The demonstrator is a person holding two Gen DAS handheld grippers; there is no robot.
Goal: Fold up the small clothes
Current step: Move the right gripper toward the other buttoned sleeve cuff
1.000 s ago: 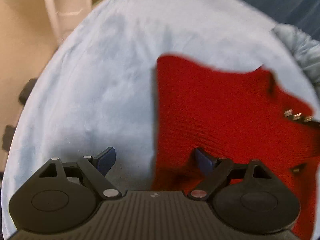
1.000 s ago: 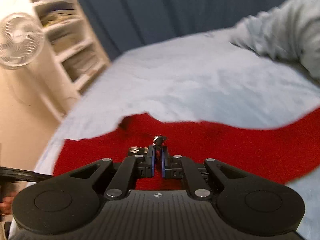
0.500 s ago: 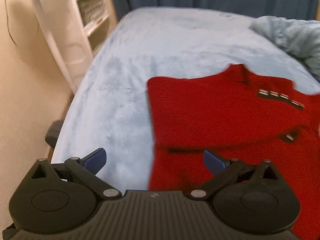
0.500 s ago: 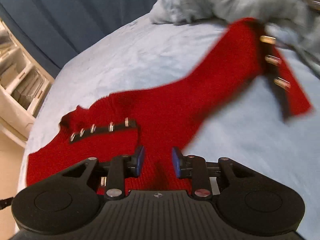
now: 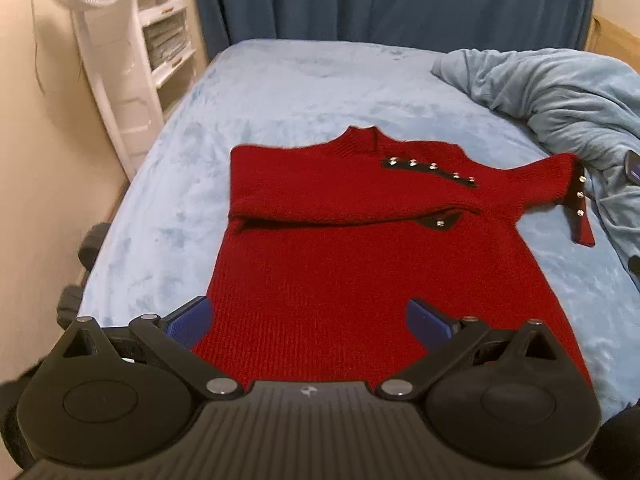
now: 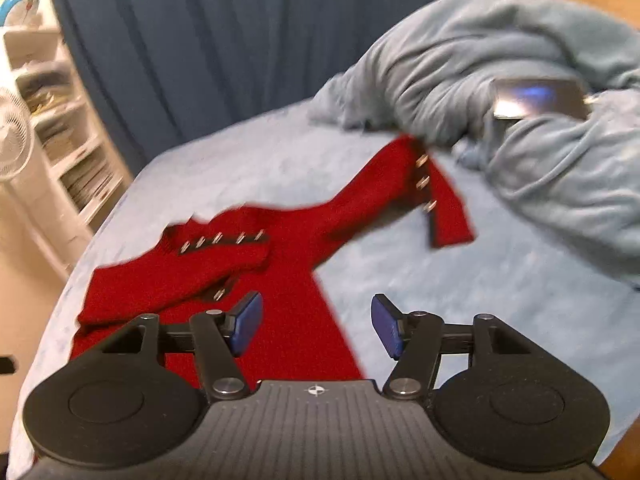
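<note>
A red knit sweater (image 5: 360,264) with silver studs lies flat on the light blue bed (image 5: 280,92). Its left sleeve is folded across the chest; its right sleeve (image 5: 556,184) stretches out to the right. My left gripper (image 5: 308,320) is open and empty above the sweater's lower body. In the right wrist view the sweater (image 6: 288,280) lies ahead with its stretched sleeve (image 6: 400,184) running toward a blanket. My right gripper (image 6: 316,324) is open and empty above the sweater's right side edge.
A crumpled pale blue blanket (image 5: 560,96) is heaped at the bed's right, with a phone (image 6: 536,98) on it. A white fan (image 5: 92,8) and white shelves (image 5: 168,36) stand left of the bed. Dark blue curtains (image 5: 380,0) hang behind.
My right gripper let go of the folded left sleeve, opened and drew back to the right. My left gripper rose and pulled back from the sweater, still open.
</note>
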